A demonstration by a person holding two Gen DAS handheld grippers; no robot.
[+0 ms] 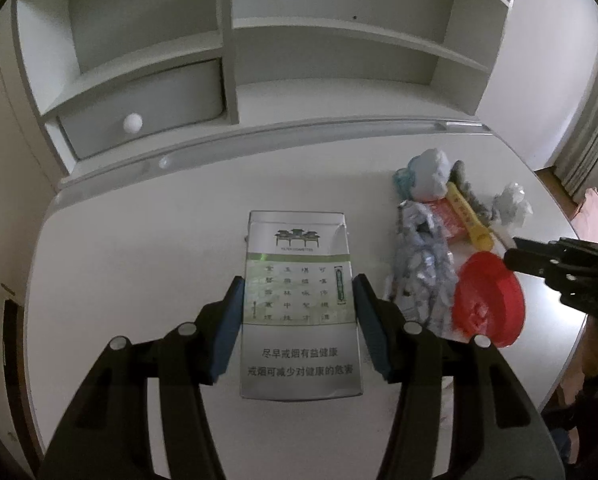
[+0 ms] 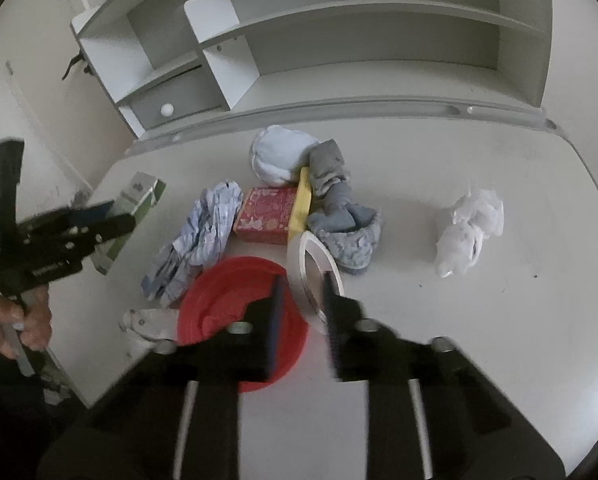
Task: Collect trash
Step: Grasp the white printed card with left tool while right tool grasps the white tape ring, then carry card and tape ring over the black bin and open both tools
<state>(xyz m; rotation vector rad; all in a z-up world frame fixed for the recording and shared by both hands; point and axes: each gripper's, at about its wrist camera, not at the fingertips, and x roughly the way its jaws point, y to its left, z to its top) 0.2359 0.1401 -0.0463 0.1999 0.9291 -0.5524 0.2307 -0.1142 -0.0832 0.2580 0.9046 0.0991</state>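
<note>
A silver and green cigarette pack (image 1: 299, 300) sits between the blue pads of my left gripper (image 1: 299, 308), which is shut on its two long sides. In the right wrist view the same pack (image 2: 139, 196) pokes out past the left gripper (image 2: 115, 216). My right gripper (image 2: 303, 308) is nearly closed across the near wall of a white tape roll (image 2: 299, 264), which stands tilted on edge beside a red bowl (image 2: 227, 300). The right gripper (image 1: 515, 258) enters the left wrist view from the right, above that red bowl (image 1: 487, 300).
A litter pile lies mid-table: a crumpled blue-white wrapper (image 2: 203, 236), a red box (image 2: 265, 216), a yellow tube (image 2: 303, 200), a grey cloth (image 2: 339, 208), a pale blue wad (image 2: 279, 152). A white tissue (image 2: 467, 232) lies apart on the right. A white shelf unit with a drawer (image 1: 139, 116) lines the back.
</note>
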